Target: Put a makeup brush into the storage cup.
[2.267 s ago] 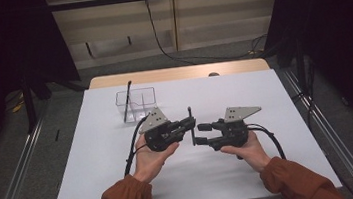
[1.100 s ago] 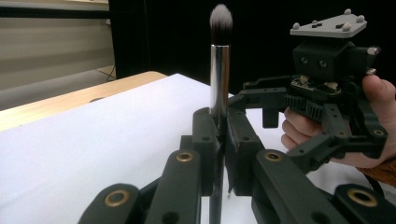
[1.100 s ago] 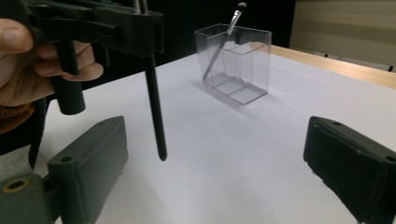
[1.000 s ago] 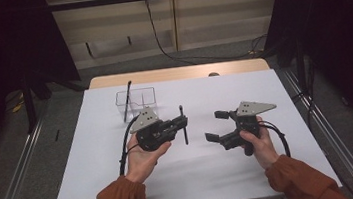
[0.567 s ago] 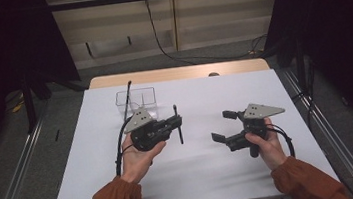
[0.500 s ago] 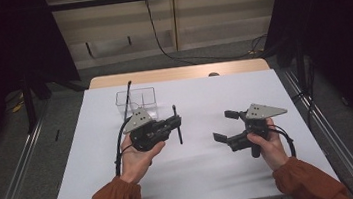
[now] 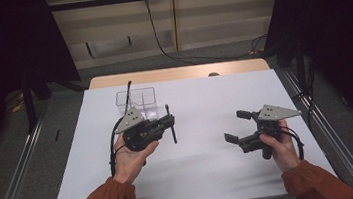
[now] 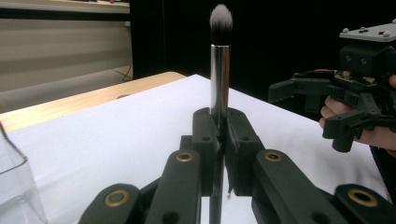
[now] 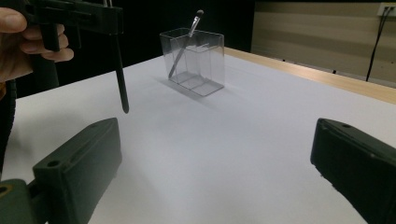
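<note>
Left claw [image 8: 219,140] clamped on makeup brush [image 8: 220,60], bristles up, held above worktop [image 7: 213,171] near clear box [image 7: 137,101]. Right claw [image 7: 240,126] wide open, empty, well apart. Step: carrying brush. Next, likely: drop into box beside other brush [image 9: 184,42]; needs handle lined up over compartment.

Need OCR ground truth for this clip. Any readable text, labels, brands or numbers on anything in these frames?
None readable in any view.
Silver-ferruled makeup brush clamped in the left gripper: no print visible.
Clear plastic organiser box holding a second thin brush: no label.
Right gripper, open: grey plate bare.
White table cover: blank.
</note>
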`<act>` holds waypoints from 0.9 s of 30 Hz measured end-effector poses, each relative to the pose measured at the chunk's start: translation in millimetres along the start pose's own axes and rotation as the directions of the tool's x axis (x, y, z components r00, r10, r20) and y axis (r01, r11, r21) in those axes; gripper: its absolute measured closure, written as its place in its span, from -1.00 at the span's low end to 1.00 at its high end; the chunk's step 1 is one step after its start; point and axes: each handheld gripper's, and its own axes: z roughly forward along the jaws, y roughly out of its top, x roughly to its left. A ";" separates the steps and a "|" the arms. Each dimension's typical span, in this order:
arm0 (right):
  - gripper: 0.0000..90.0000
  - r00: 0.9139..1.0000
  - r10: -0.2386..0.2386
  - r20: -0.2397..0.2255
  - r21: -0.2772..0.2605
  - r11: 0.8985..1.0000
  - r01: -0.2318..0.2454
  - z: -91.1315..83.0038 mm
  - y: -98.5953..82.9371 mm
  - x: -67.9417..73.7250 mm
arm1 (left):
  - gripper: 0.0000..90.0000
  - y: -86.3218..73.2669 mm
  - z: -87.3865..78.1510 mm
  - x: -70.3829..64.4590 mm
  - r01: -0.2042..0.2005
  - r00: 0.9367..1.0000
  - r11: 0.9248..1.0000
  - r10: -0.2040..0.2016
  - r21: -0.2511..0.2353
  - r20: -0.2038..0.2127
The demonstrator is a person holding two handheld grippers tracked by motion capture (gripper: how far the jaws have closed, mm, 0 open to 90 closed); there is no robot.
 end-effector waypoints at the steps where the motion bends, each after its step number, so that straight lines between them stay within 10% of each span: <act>1: -0.97 1.000 0.000 0.000 0.000 1.000 0.000 0.0 0.0 0.0 | 0.86 0.0 0.0 0.0 0.000 1.000 1.000 0.000 0.000 0.000; 27: -1.00 0.986 0.034 0.161 -0.025 0.999 -0.030 -49.8 -25.2 -5.4 | 0.87 4.5 -33.3 23.1 0.014 0.996 1.000 -0.017 -0.028 -0.092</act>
